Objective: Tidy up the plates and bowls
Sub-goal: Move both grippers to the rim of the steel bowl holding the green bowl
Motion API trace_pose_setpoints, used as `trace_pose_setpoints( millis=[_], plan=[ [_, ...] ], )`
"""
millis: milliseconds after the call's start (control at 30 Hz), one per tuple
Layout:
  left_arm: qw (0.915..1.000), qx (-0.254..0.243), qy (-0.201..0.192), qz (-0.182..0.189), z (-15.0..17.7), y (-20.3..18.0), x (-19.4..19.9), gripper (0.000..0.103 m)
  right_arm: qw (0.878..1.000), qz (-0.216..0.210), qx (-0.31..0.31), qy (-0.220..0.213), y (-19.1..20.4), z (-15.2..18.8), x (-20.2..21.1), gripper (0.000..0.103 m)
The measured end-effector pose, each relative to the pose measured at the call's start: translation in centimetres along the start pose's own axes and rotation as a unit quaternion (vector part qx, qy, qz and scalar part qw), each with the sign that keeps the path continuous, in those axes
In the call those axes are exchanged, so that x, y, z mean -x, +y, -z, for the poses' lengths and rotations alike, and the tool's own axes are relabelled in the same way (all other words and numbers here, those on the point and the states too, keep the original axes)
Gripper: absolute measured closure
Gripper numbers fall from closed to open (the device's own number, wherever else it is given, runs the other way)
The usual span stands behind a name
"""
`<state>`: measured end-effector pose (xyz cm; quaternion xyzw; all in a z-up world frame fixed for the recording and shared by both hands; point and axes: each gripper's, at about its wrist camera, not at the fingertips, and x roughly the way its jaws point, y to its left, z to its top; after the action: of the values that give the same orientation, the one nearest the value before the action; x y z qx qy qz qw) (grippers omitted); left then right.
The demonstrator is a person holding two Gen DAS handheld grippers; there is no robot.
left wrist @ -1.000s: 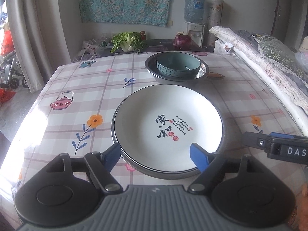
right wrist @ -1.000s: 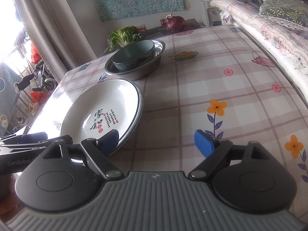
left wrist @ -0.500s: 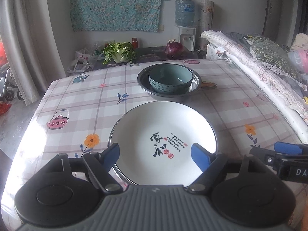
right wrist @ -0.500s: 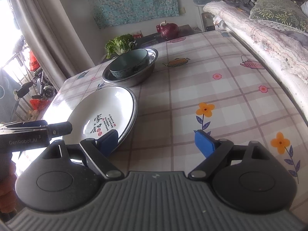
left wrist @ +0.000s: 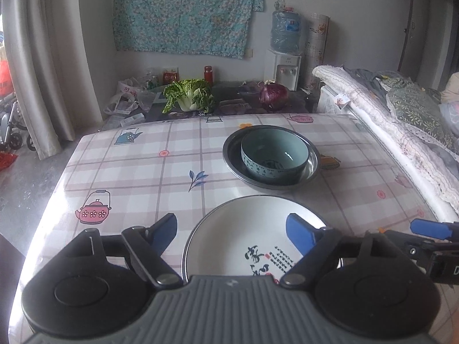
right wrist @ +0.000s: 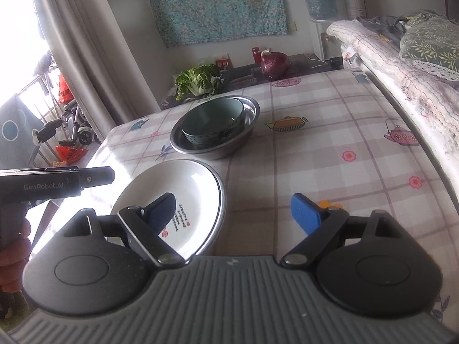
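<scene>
Hovering above the near end of the tabletop [left wrist: 143, 172], the left tongs [left wrist: 231, 230] stand released, their blue pads spread wide with nothing pressed between them; the right-hand pad shows over the white plate [left wrist: 258, 229], the left-hand pad over bare checked cloth, and neither touches anything. The right tongs [right wrist: 232, 210] are likewise released and empty, one pad seen over the plate's inner face, the other over the tablecloth near an orange flower print, both clear of the surface. In the right wrist view the left tool's dark body enters from the left edge, held by a hand [right wrist: 14, 258] low in that corner; in the left wrist view the right tool's blue tip pokes in from the right edge. The white plate [right wrist: 183, 200] lies flat on the tabletop just ahead of both tongs, black calligraphy and small red seals printed on it, and a darker rim under its edge suggests a second plate beneath, though that is not certain. Just beyond it, apart from it, sits a metal basin [left wrist: 271, 157] with a teal bowl [left wrist: 274, 156] nested inside, set toward one side of it. Past the far edge of the tabletop a lower dark surface holds a leafy green cabbage [left wrist: 189, 96] and a red cabbage [left wrist: 274, 93]. Folded bedding [left wrist: 401, 120] runs along the right side, and a floral cloth [left wrist: 186, 11] hangs on the back wall beside a water dispenser [left wrist: 285, 48].
</scene>
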<state>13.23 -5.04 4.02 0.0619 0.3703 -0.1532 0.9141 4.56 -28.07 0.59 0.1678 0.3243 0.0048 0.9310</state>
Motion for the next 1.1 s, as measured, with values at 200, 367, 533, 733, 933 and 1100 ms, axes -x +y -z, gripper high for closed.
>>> trace_pose_setpoints(
  millis=[200, 367, 533, 733, 933, 1100],
  plan=[
    [0.9996, 0.027, -0.006, 0.006, -1.4, 1.7, -1.7, 0.020, 1.000, -0.017, -0.003, 0.001, -0.2, -2.4, -2.2, 0.015],
    [0.9990, 0.037, -0.022, 0.011, -2.9, 2.7, -3.2, 0.031, 1.000, -0.022, -0.010, -0.004, -1.2, -4.7, -4.5, 0.016],
    [0.9985, 0.050, -0.015, 0.019, -4.7, 3.4, -5.5, 0.051, 0.999, -0.032, -0.025, -0.004, -2.2, -7.1, -7.6, 0.022],
    [0.9967, 0.068, 0.012, 0.042, -6.5, 3.4, -9.3, 0.067, 0.999, -0.035, -0.039, 0.000, -3.6, -9.4, -12.1, 0.042],
    [0.9946, 0.074, 0.056, 0.047, -7.8, 2.7, -13.6, 0.071, 0.996, -0.026, -0.085, 0.022, -6.6, -10.7, -16.4, 0.062],
    [0.9917, 0.081, 0.089, 0.046, -7.8, 2.4, -16.2, 0.071, 0.993, -0.040, -0.101, 0.038, -7.7, -11.3, -18.5, 0.071]
  ],
)
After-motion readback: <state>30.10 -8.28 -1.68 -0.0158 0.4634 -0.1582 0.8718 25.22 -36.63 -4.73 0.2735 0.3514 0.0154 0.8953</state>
